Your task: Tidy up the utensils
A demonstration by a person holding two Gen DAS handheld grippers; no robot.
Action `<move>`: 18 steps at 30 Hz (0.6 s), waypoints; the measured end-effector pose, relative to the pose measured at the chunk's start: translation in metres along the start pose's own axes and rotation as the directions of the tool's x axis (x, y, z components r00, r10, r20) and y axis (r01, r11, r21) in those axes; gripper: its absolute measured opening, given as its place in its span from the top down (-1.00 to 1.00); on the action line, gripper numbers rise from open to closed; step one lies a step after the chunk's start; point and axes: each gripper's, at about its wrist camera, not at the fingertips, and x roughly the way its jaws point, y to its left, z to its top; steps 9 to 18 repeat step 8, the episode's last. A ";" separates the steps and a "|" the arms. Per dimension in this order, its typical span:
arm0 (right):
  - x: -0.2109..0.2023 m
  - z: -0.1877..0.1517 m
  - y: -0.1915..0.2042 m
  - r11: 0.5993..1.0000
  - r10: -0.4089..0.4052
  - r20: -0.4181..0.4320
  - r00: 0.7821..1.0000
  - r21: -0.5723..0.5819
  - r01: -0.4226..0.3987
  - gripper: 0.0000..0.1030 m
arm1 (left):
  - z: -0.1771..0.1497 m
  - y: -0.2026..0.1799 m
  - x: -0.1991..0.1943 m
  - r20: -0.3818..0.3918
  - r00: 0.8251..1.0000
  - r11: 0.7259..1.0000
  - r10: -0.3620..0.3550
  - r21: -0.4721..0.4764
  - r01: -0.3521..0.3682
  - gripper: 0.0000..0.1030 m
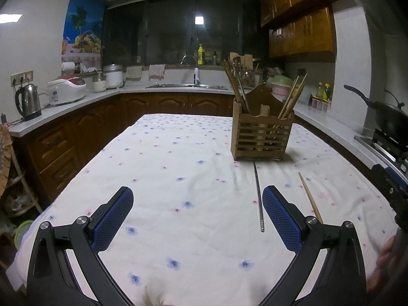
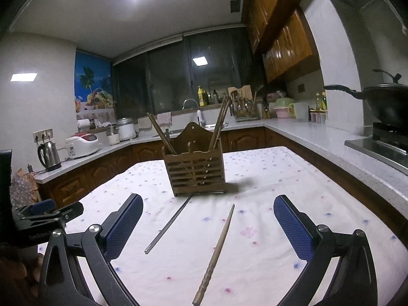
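A slatted wooden utensil holder (image 1: 261,135) (image 2: 195,169) stands on the flowered tablecloth, with several chopsticks upright in its left and right compartments. In front of it lie a metal chopstick (image 1: 258,196) (image 2: 169,224) and a wooden chopstick (image 1: 309,197) (image 2: 216,252). My left gripper (image 1: 197,204) is open above the cloth, and the metal chopstick lies just left of its right finger. My right gripper (image 2: 209,211) is open too, with both loose chopsticks lying on the cloth between its fingers. Neither holds anything.
The table (image 1: 165,153) is covered by a white cloth with small flowers. Counters run around it, with a kettle (image 1: 28,100), rice cookers, a sink (image 1: 186,86) and a wok (image 2: 382,102) on a stove at the right. The other gripper shows at each view's edge.
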 end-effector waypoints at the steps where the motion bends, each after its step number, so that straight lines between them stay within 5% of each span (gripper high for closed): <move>1: 0.001 0.000 0.000 1.000 0.000 -0.003 1.000 0.000 0.000 -1.00 | 0.000 0.000 0.000 -0.002 1.000 1.000 -0.003 -0.002 0.003 -1.00; 18: 0.009 0.002 -0.001 1.000 0.011 -0.033 0.999 0.003 -0.010 -1.00 | 0.002 -0.002 0.008 -0.028 0.999 1.000 -0.023 0.017 0.023 -1.00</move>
